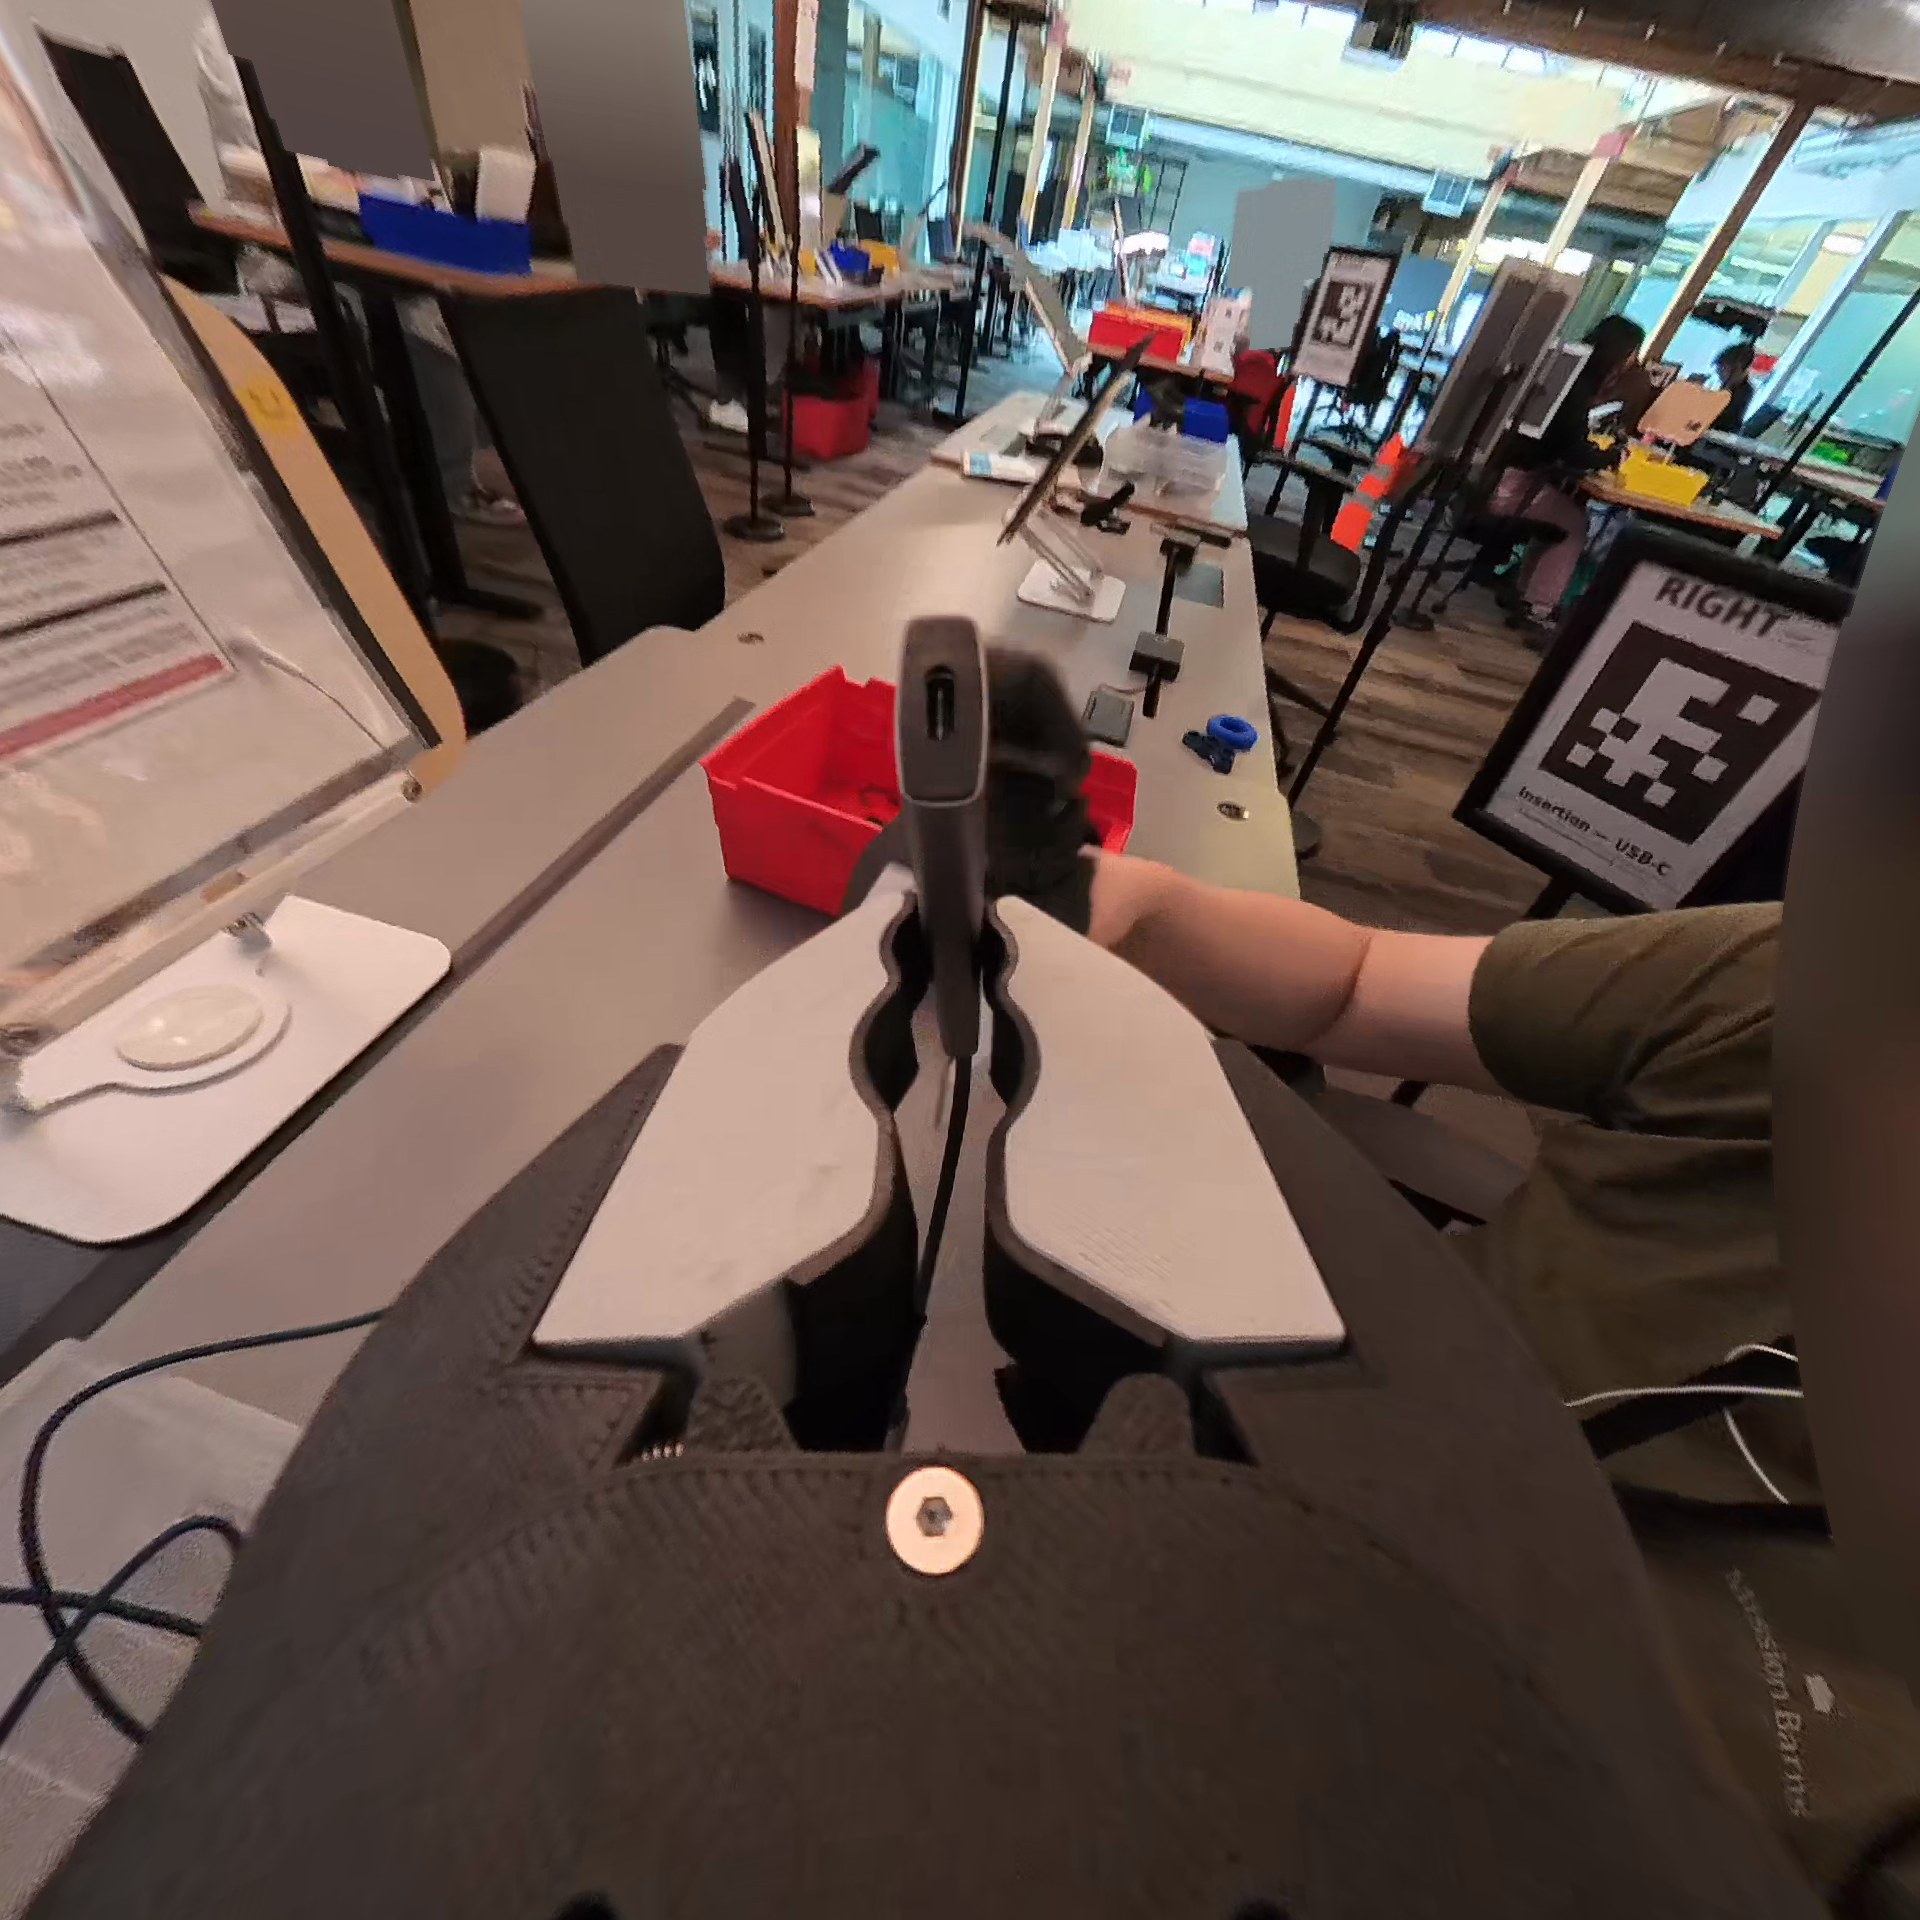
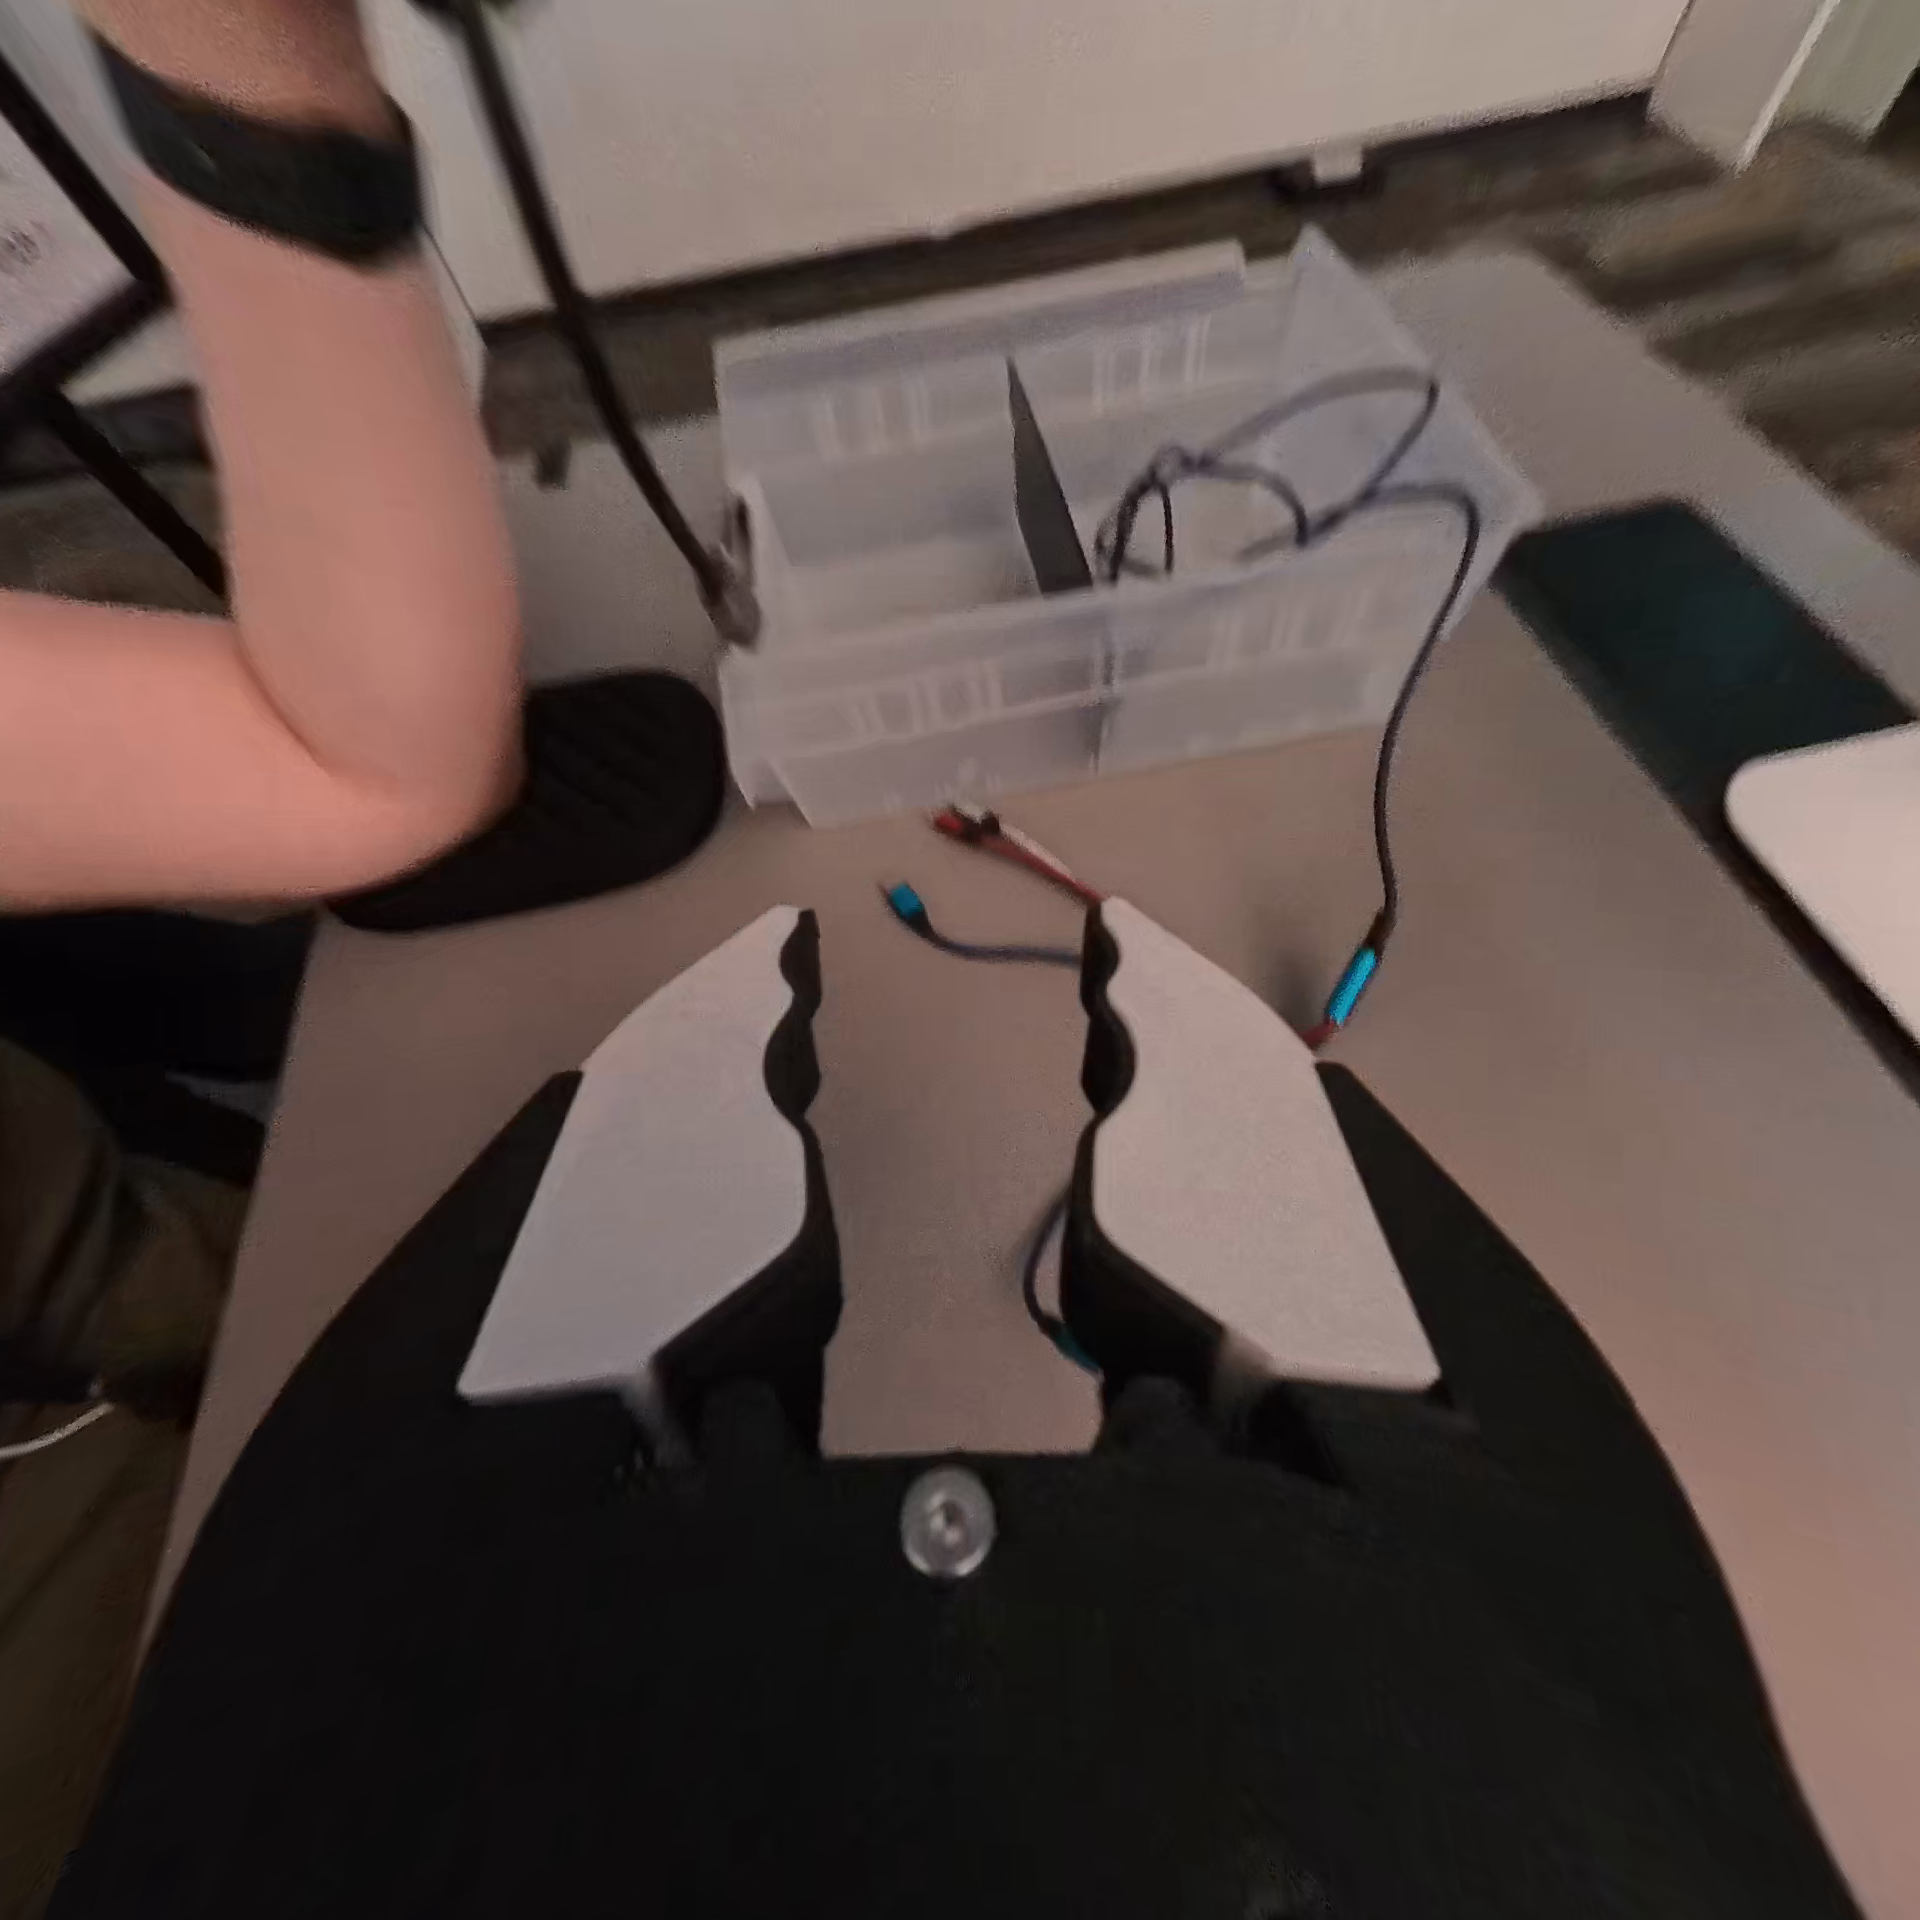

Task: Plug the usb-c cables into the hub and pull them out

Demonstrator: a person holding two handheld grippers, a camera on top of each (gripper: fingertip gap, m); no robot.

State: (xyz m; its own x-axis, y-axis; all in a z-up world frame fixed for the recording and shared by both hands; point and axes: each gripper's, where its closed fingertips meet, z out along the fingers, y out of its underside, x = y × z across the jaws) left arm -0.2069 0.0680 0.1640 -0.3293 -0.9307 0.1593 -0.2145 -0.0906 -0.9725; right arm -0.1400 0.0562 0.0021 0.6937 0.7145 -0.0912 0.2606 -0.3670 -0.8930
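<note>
In the left wrist view my left gripper [image 1: 948, 930] is shut on a grey hub [image 1: 940, 748]. It holds the hub upright above the table, an empty port slot facing the camera and the hub's black cord running down between the fingers. In the right wrist view my right gripper [image 2: 948, 920] is open and empty above the table. Just beyond its fingertips lie a blue usb-c plug [image 2: 906, 900] with a blue cable and a red plug [image 2: 961, 826] with a red cable. Another cable with a blue connector [image 2: 1353, 982] lies to the right.
A red bin [image 1: 800, 795] stands on the grey table [image 1: 582, 935] behind the hub, with the person's arm [image 1: 1247, 971] reaching past it. A clear divided bin [image 2: 1091, 582] holds dark cables. A display stand [image 1: 208, 987] is at left. A white stand base [image 2: 1829, 883] is at the right edge. Tip to tip, the grippers are about 20 cm apart.
</note>
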